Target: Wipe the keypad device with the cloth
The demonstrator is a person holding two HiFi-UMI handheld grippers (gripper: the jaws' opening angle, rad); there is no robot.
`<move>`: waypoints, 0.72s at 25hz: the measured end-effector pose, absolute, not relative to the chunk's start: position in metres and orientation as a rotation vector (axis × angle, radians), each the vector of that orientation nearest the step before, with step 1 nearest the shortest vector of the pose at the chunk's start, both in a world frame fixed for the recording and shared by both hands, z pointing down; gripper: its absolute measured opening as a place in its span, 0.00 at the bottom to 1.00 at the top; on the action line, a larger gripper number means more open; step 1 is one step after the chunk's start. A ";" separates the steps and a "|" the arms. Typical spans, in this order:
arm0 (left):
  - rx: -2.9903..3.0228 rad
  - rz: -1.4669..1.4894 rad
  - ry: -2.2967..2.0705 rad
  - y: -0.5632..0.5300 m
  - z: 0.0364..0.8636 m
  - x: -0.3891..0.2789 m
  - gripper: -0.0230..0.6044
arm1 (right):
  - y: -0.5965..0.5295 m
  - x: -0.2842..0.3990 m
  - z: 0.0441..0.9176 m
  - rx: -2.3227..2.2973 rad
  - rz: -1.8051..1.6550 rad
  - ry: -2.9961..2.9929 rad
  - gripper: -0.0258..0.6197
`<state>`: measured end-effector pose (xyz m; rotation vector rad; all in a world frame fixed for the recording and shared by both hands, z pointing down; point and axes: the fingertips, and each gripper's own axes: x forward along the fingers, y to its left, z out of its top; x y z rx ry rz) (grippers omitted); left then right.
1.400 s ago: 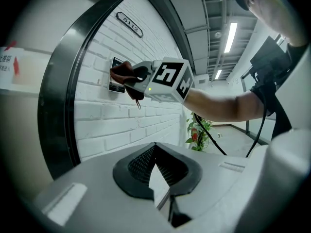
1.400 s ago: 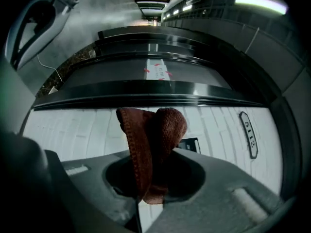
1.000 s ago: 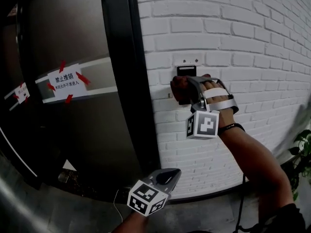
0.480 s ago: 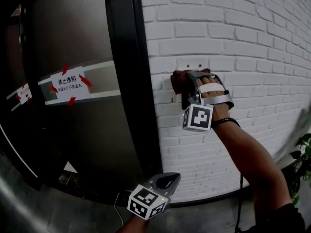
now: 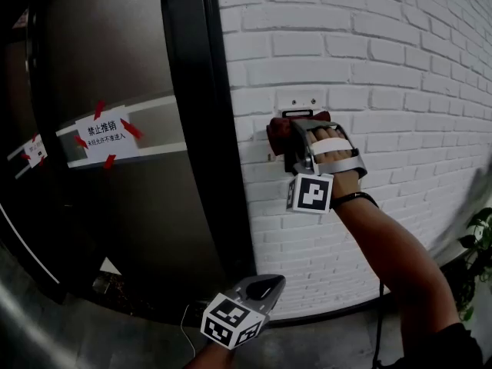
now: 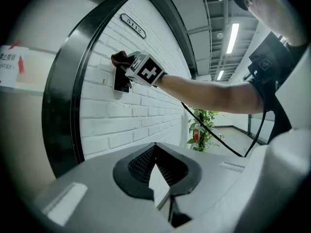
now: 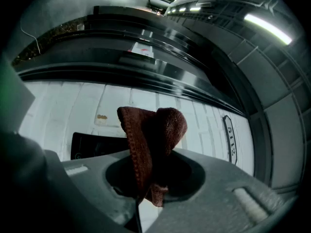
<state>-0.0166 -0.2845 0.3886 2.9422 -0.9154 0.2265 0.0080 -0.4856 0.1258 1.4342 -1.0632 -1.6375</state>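
Head view shows the right gripper (image 5: 290, 141) up at the brick wall (image 5: 384, 68), jaws pinching the dark red cloth (image 5: 278, 127), whose wad is pressed flat to the wall beside the door (image 5: 115, 221). In the right gripper view the black keypad (image 7: 90, 144) sits on the wall just behind the cloth, running out to its left. The left gripper (image 5: 265, 285) hangs low, well apart from the wall, jaws pressed together on nothing. From where I stand, this looks like mid-wipe. To do it well, I'd hold the pinch firm so the wad doesn't slip, press lightly enough not to punch keys, and run the strokes over the whole face, since much of the panel lies outside the cloth
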 end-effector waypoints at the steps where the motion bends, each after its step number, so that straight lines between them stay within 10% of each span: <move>1: 2.942 0.226 -0.913 -0.284 0.389 -0.016 0.06 | -0.486 0.008 0.128 1.429 -1.636 -1.062 0.11; 18: 2.940 0.242 -0.900 -0.279 0.393 -0.014 0.06 | -0.483 0.011 0.174 1.382 -1.579 -1.141 0.11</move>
